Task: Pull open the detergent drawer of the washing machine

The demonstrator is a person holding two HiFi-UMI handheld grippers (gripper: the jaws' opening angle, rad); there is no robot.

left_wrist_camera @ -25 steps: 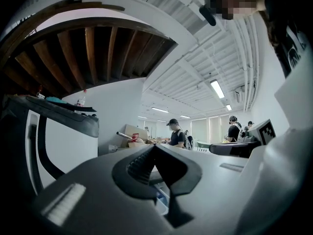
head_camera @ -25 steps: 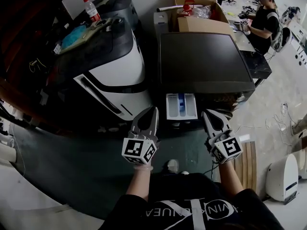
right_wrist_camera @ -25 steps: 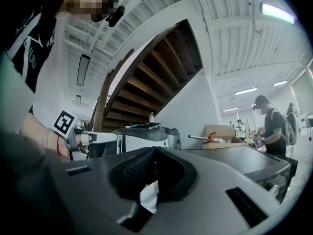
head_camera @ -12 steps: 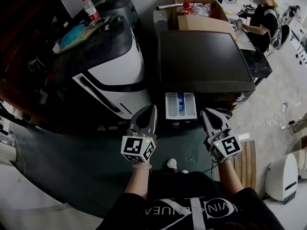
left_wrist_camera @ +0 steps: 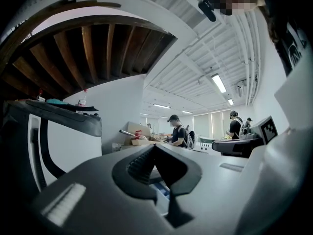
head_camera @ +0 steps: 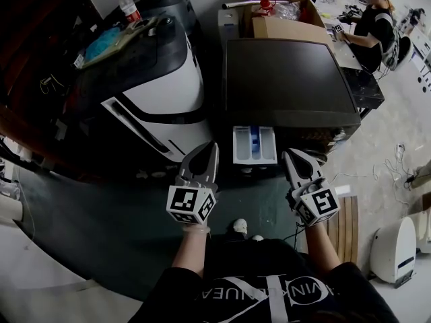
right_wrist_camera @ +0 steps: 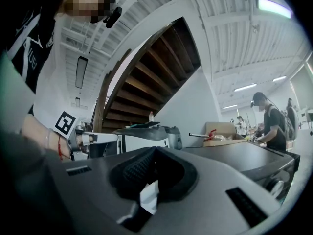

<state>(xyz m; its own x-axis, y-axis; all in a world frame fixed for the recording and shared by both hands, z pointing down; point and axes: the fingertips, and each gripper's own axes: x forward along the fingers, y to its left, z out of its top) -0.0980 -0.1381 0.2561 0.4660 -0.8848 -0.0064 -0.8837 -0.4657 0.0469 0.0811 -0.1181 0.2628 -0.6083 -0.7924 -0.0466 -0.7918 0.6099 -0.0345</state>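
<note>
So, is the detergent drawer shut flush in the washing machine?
No: the detergent drawer juts out from the front of the washing machine, its white and blue compartments exposed.

My right hand-held gripper (right_wrist_camera: 155, 150) points level. Its jaws meet at the tips and hold nothing. A pale patch shows through the gap behind them, too unclear to name. Just past the jaws, to the right, is the dark top of the washing machine (right_wrist_camera: 244, 156). Behind it are a cardboard box (right_wrist_camera: 221, 129) and a person (right_wrist_camera: 270, 124) in a cap. At my left, the left hand-held gripper (right_wrist_camera: 105, 137) hangs below a wooden staircase (right_wrist_camera: 146, 77).
</note>
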